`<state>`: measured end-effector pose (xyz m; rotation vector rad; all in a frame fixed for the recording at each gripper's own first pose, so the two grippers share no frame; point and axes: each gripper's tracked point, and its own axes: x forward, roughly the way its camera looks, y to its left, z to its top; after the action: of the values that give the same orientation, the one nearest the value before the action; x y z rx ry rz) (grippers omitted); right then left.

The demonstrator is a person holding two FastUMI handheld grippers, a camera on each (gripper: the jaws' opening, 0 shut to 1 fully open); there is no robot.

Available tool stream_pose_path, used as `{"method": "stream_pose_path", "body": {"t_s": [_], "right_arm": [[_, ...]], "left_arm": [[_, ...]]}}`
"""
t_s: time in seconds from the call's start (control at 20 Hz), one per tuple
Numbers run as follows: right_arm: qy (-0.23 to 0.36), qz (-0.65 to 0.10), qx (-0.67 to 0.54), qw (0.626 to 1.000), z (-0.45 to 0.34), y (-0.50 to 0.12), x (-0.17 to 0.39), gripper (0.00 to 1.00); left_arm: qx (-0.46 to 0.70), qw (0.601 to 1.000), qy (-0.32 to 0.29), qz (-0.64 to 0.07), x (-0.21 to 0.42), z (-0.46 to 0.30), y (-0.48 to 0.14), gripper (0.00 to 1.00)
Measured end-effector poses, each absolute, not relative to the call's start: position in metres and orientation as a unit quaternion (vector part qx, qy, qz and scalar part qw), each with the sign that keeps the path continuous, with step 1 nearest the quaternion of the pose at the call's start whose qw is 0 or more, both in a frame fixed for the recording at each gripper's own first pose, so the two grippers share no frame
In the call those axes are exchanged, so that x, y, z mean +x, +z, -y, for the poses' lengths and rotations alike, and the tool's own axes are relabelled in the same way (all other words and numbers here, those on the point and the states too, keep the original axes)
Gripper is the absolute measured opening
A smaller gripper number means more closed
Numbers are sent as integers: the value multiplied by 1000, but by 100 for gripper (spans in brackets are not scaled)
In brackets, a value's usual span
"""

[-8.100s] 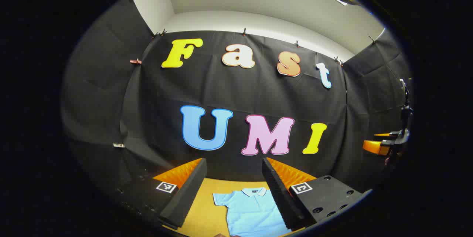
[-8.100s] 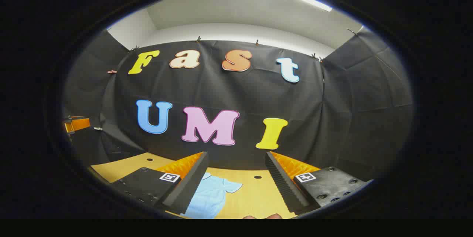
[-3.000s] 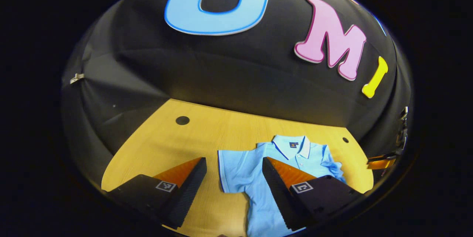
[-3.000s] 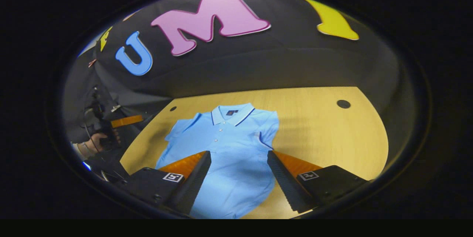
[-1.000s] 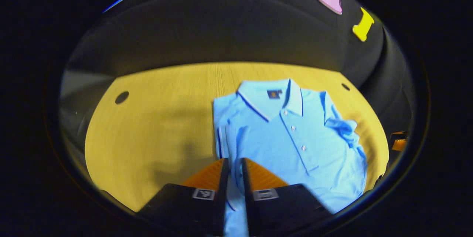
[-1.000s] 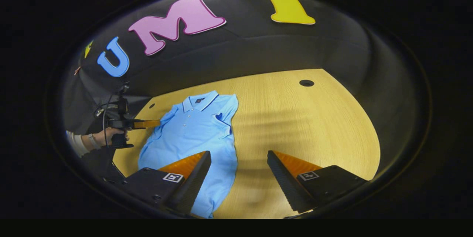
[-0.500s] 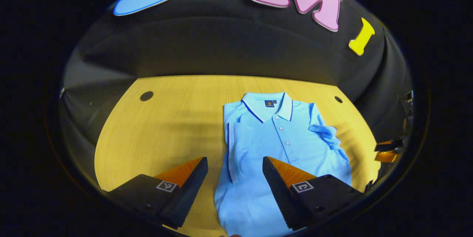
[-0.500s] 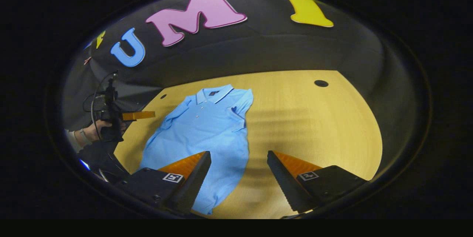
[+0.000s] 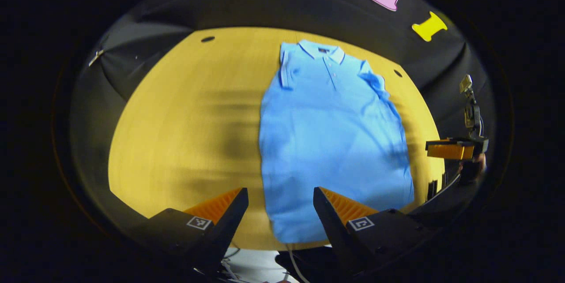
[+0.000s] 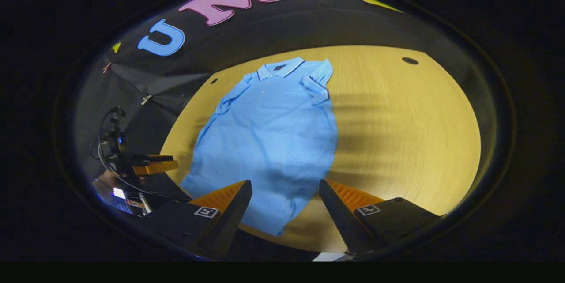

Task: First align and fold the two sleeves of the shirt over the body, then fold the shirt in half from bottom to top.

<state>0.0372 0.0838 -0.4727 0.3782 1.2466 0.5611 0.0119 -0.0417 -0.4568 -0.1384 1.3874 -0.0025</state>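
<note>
One shirt, light blue polo, lies flat on the yellow wooden table, collar toward the far wall, hem at the near edge. Both short sleeves appear folded in over the chest, the left one neat, the right one more bunched; motion blur makes the exact lay of each uncertain.

Handling, as a judgement: soft knit, light, no stiffness. It will drape and sag from any pinch point, and may drag on the wood rather than slide cleanly. Best holds for the bottom-to-top fold look like the two hem corners, one per gripper, lifted together so the edge stays straight.

Left gripper: jaws spread wide, nothing between them, held above the near hem. Right gripper: also spread wide and empty, over the lower right part of the shirt. Neither touches the cloth.

No containers on the table. Two small dark holes mark its far side.
</note>
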Motion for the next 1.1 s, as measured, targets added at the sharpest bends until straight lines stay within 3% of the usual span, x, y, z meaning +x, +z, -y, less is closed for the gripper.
{"method": "stream_pose_path", "body": {"t_s": [0.5,0.55,0.6,0.75,0.85,0.9,0.95,1.1], "right_arm": [[170,-677,183,693,-80,-518,-70,96],[165,-682,186,688,-82,-519,-74,88],[162,-678,191,691,-84,-518,-73,96],[160,-678,188,692,-91,-520,-72,88],[167,-679,188,690,-99,-519,-75,93],[165,-680,182,690,-100,-520,-76,87],[163,-682,173,692,-100,-523,-77,89],[153,-688,157,692,-100,-534,-80,51]], "left_arm": [[-67,728,-32,-682,-31,47,-478,97],[-69,722,-36,-687,-34,50,-479,97],[-74,715,-41,-694,-39,53,-479,97],[-70,700,-44,-710,-47,53,-484,97],[-66,693,-48,-716,-47,57,-485,97],[-69,694,-55,-714,-45,61,-487,95],[-76,693,-61,-714,-46,65,-485,100],[-64,685,-57,-723,-52,64,-493,51]]}}
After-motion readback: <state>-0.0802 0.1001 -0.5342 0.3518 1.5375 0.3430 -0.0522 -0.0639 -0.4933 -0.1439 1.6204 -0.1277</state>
